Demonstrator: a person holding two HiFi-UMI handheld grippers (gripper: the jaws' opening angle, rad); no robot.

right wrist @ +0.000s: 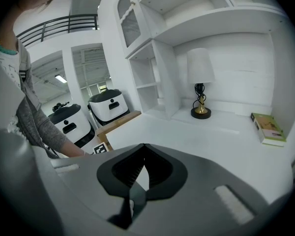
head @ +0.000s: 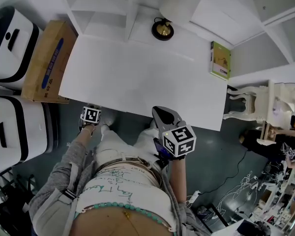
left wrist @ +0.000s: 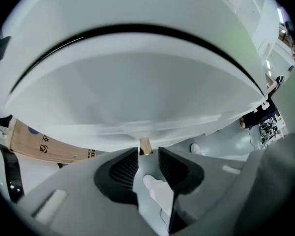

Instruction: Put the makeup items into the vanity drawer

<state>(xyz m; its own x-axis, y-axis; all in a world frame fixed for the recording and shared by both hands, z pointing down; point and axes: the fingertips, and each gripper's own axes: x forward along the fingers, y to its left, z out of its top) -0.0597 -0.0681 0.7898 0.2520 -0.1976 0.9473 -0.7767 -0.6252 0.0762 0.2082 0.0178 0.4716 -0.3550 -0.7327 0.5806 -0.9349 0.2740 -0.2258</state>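
No makeup items show in any view. The white vanity top [head: 137,77] is bare in the middle. My left gripper [head: 92,113] reaches under its front edge. In the left gripper view my left gripper [left wrist: 148,151] has its jaws drawn in on a small brass drawer knob [left wrist: 145,145], which sits at the tips under the white drawer front [left wrist: 137,132]. In the head view the drawer does not stick out from the table. My right gripper [head: 158,112] hovers at the front edge, right of centre. In the right gripper view my right gripper [right wrist: 144,149] is shut, tips touching, nothing held.
A gold-based lamp [head: 163,28] and a green book [head: 220,59] stand at the back of the vanity top. A cardboard box [head: 46,63] and white machines [head: 10,132] are at the left. A white chair [head: 255,102] and floor cables [head: 236,191] are at the right.
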